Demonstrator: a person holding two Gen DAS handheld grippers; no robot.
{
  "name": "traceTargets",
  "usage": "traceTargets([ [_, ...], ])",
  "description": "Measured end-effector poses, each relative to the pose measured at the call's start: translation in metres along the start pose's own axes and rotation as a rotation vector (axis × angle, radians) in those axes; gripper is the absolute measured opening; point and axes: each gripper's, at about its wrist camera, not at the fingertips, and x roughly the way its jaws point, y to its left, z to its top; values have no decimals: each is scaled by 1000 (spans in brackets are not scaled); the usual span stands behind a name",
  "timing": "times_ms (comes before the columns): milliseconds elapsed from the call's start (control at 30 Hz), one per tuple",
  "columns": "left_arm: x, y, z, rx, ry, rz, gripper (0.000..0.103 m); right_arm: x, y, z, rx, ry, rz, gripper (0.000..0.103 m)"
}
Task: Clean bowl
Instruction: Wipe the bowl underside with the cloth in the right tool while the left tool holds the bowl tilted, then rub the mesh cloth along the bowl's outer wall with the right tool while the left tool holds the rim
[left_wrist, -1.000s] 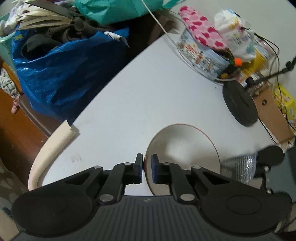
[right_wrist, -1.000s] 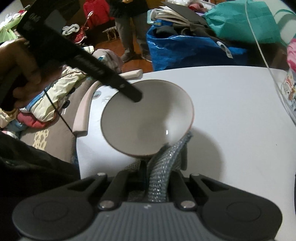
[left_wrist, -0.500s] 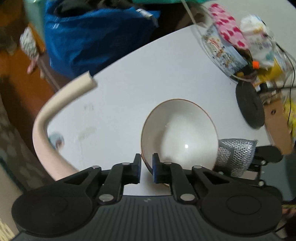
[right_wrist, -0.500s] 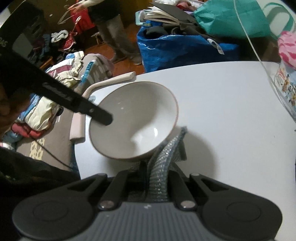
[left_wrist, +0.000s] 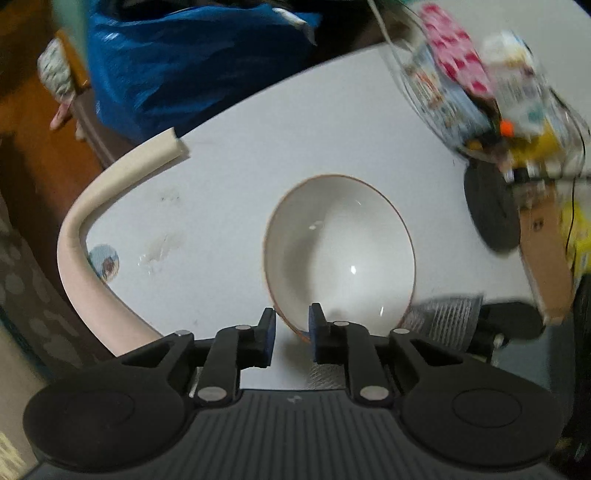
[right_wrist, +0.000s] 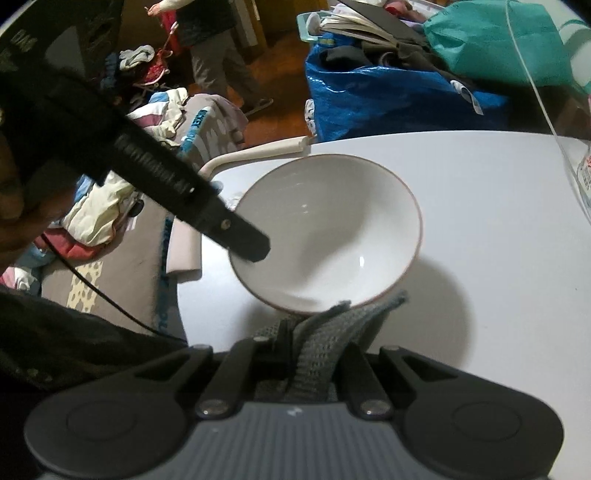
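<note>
Bowl: white bowl (left_wrist: 340, 254) with a thin brown rim, on the white tabletop (left_wrist: 229, 155), near its rounded edge.
Left gripper (left_wrist: 291, 326): fingers opening, the bowl's near rim between them at 6 o'clock, pads apart from it.
Right gripper (right_wrist: 314, 343): fingers closed tight on a grey mesh cloth (right_wrist: 332, 332), whose tip lies at the bowl's 6 o'clock rim.
Surroundings: blue bag (right_wrist: 388, 96) beyond the tabletop at 12 o'clock; printed tin (left_wrist: 443, 92) at 2 o'clock.

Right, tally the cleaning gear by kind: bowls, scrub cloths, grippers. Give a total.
Bowls: 1, the white bowl
Scrub cloths: 1, the silver mesh cloth
Grippers: 2, the left gripper, jaws opening around the bowl's rim, and the right gripper
Total: 4
</note>
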Motion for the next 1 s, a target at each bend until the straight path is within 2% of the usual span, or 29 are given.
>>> traceTargets([
  [167,-1,2,16,125,-49,77,20,-7,-10,2,21,-19,-28,6],
  [267,4,9,26,152,-51,67,20,-8,-11,5,18,-24,-38,6],
  [300,4,12,27,127,-47,46,11,-9,-11,4,20,-25,-42,6],
  [333,5,16,28,100,-42,25,8,-10,-10,5,20,-29,-48,6],
  [367,5,21,27,50,-36,4,7,-10,-11,5,22,-34,-52,6],
  [633,2,26,8,-217,-57,7,7,-4,-7,6,43,-15,-30,6],
  [833,2,20,0,-255,-31,-12,12,5,4,8,18,3,3,7],
  [1000,3,16,1,-196,9,-26,16,5,7,9,4,-6,9,7],
])
